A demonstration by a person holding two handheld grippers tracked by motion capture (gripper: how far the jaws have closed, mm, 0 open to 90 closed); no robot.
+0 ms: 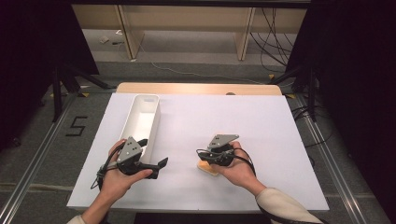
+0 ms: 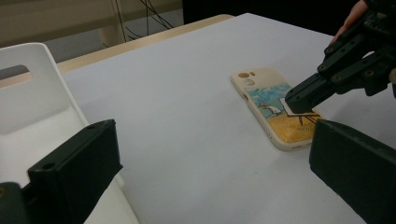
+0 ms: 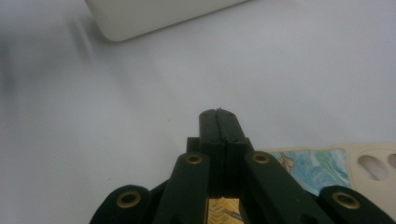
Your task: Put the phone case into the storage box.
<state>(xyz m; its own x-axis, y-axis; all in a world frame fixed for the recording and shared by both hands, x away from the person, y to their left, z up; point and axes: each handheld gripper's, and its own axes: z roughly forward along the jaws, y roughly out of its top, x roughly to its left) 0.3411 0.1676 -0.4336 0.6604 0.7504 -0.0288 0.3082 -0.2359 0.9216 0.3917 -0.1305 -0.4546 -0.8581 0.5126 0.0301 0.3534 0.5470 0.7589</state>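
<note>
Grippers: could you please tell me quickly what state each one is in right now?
Left gripper: open, holding nothing, beside the white bin.
Right gripper: shut, nothing between its jaws, tip over the phone case.

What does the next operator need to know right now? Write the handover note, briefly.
Left claw: open, holding nothing, next to the white bin at the left of the table.
Right claw: shut, jaws pressed together with nothing between them, tip over the phone case; the left gripper view does not settle whether it touches.
Phone case: lying flat on the white table top, picture side up, camera holes pointing away from the right claw, apart from the bin.
Done: nothing moved into the bin as far as the high view shows.
Left: probably grasp the case and put it in the bin.
</note>
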